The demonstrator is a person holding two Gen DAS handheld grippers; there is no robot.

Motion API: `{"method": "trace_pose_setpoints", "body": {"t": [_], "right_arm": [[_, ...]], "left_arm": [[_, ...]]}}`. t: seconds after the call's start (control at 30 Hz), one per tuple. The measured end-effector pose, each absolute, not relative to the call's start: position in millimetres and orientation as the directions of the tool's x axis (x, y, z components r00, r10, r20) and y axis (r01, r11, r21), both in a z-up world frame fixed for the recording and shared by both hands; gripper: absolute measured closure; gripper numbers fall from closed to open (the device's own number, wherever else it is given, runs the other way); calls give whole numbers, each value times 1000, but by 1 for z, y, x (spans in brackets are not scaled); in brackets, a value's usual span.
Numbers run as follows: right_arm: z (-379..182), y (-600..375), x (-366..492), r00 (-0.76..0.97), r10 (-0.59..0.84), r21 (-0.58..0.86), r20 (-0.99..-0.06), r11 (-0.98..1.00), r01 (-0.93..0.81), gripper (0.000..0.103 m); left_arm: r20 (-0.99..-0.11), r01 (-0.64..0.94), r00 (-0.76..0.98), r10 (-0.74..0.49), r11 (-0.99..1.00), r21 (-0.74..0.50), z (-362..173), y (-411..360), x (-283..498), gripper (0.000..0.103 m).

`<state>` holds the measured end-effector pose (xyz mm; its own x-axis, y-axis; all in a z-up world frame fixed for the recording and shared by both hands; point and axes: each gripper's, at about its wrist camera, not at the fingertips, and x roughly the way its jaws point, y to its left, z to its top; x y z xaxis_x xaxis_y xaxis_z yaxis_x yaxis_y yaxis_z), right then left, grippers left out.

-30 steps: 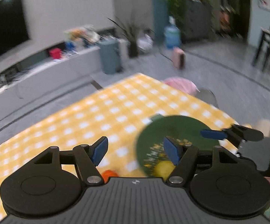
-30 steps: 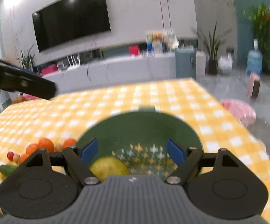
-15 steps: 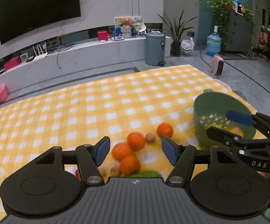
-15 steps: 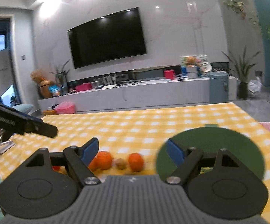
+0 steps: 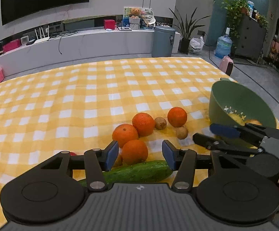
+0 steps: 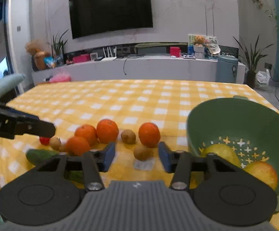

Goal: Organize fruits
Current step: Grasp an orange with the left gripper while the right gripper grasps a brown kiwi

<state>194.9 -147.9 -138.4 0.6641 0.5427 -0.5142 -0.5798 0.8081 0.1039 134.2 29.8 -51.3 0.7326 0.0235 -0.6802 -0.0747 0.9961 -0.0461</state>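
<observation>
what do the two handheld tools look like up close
Both match: the left tool and right tool have black angular finger arms, blue pads, silver screws, two round black discs and a ribbed grey body. White lettering marks the left tool's side in the right view.

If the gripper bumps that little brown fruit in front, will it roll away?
Probably. The brown fruit looks round and small, lying loose on the flat tablecloth, so a nudge could roll it. It seems firm, likely easy to pinch.
</observation>
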Motion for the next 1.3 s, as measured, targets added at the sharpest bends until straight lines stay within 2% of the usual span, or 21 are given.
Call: {"method": "trace_pose_setpoints", "body": {"t": [0.2,0.37,0.57,0.83,1.07,1.2,1.3], "right_arm": [[-152,-138,204,664,525,60,-532,806,-589,64],[-160,-129,211,674,507,28,-537,810,-586,64],[-165,-117,217,694,476,-25,-540,816,-578,65],[-171,-113,224,683,467,-24,-562,816,-577,67],[-176,-113,232,658,464,3,-593,818,-575,76],[-176,-114,232,655,471,7,-591,815,-580,81],[-175,-116,233,647,476,21,-595,814,-580,82]], "left_arm": [[-711,-75,701,60,997,11,-71,22,148,42],[-716,-99,696,50,995,-26,-75,30,154,42],[-729,-102,681,62,995,-11,-81,29,160,42],[-737,-90,671,87,995,36,-91,22,165,42],[-731,-90,674,107,994,62,-93,21,168,54],[-728,-76,675,122,992,96,-93,16,168,55],[-734,-89,667,127,992,91,-92,15,170,56]]}}
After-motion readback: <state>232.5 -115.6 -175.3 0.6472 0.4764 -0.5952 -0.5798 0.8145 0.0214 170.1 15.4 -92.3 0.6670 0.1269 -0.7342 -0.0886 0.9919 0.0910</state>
